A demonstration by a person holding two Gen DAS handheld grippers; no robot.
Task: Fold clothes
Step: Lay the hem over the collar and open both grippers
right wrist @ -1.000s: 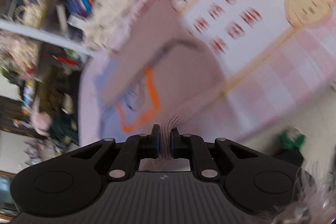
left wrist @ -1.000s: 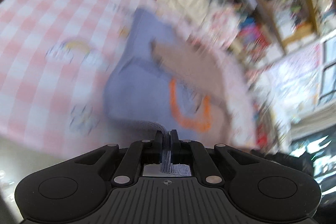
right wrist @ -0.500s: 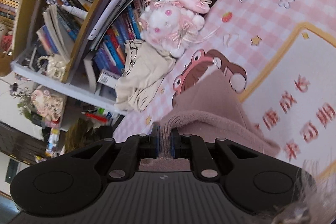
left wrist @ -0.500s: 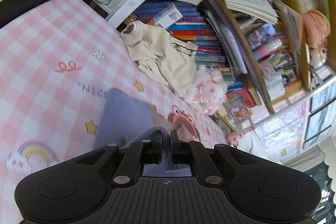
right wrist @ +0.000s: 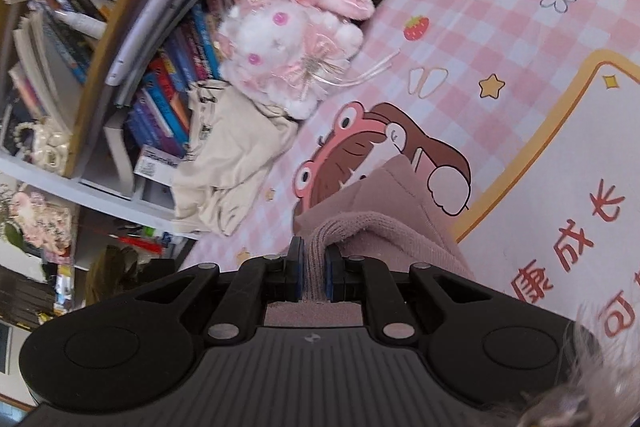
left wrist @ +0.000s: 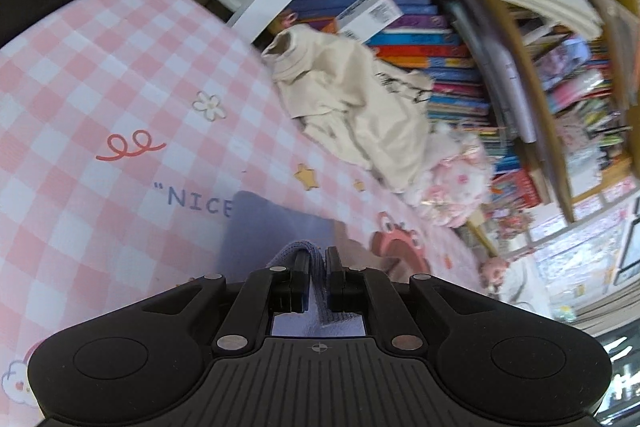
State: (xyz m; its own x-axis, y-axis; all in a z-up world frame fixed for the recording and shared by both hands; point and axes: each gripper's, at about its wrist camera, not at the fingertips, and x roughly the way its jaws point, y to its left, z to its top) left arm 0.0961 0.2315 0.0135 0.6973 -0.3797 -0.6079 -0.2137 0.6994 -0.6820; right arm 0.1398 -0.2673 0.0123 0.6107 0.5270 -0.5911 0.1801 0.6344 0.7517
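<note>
the left gripper (left wrist: 316,269) pinches the garment's blue ribbed hem (left wrist: 298,251). the right gripper (right wrist: 314,267) pinches its pink ribbed hem (right wrist: 344,223), cloth bunched ahead of the fingers.

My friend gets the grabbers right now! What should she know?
Left gripper: shut on the blue ribbed hem of the two-tone garment.
Right gripper: shut on the garment's mauve ribbed hem.
The garment lies over the pink checked mat.
A crumpled cream garment sits by the bookshelf, unfolded.
Left: finish this fold, let go, then probably the cream one.
</note>
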